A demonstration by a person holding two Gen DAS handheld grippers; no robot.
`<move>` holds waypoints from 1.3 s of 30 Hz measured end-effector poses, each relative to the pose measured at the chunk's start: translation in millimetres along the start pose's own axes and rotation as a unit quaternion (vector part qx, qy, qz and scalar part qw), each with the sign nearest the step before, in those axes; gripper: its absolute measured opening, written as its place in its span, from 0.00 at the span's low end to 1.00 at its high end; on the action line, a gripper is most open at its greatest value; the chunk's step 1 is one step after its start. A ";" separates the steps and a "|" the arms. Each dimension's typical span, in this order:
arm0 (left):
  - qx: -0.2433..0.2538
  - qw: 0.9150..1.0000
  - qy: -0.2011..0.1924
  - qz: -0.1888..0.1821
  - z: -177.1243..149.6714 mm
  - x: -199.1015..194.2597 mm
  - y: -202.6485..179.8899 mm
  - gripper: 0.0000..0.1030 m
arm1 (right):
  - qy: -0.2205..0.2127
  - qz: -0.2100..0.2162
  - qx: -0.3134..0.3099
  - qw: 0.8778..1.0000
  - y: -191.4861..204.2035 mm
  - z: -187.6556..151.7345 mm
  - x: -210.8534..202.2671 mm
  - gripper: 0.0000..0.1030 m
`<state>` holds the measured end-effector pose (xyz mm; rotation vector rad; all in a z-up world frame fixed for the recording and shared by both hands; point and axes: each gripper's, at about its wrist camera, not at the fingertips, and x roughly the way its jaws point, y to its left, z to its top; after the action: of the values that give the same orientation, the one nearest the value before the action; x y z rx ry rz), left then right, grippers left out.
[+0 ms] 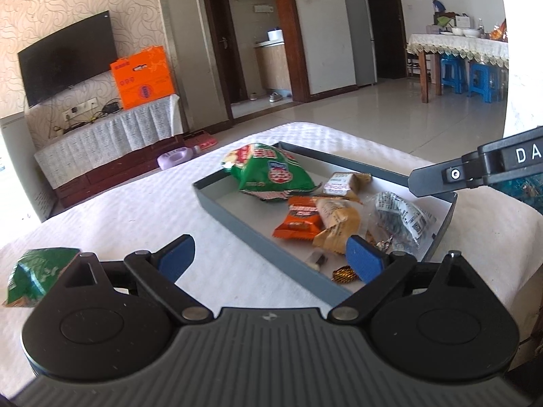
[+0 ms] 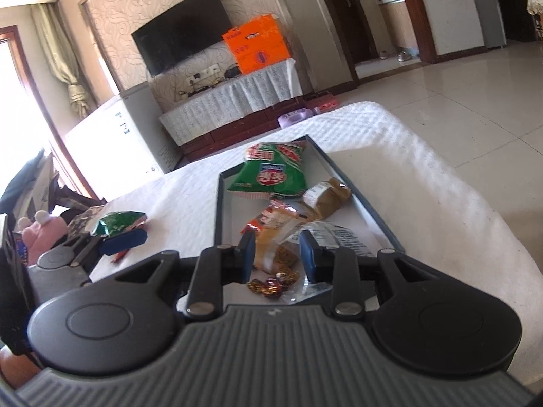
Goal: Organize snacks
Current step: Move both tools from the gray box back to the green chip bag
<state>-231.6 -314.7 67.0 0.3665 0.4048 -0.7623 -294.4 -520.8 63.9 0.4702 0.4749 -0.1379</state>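
Left tool (image 1: 271, 257), jaws wide and empty, above the tray's (image 1: 237, 218) near rim; right tool (image 2: 277, 254) narrowly parted over snacks (image 2: 271, 224) inside it, grip unclear; one green bag (image 1: 37, 276) remains on the counter (image 1: 135, 210).

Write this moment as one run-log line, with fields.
left gripper: open, empty | right gripper: narrow, over tray | green bag: outside tray

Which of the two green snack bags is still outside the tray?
The smaller green bag lying on the white cloth at the left. The bigger green bag already lies inside the grey tray, at its far end.
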 end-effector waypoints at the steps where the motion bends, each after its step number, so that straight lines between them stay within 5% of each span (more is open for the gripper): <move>1: -0.004 1.000 0.000 0.004 -1.1 -4.5 2.9 0.95 | 0.000 0.007 -0.002 1.000 3.2 -0.1 0.1 0.32; 20: -0.084 0.992 0.004 0.094 -24.0 -59.9 77.5 0.95 | 0.034 0.090 -0.053 0.994 76.2 -13.6 28.1 0.32; 29: -0.147 0.980 0.007 0.137 -39.1 -58.2 140.6 0.95 | 0.082 0.105 -0.100 0.986 119.5 -31.2 56.8 0.32; 39: -0.225 0.957 0.016 0.184 -51.6 -36.0 202.9 0.95 | 0.126 0.134 -0.133 0.974 161.9 -53.0 81.7 0.32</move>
<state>-119.4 -134.4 74.6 0.0202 0.5101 -0.2851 -206.0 -354.5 49.2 0.2853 0.6624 0.2460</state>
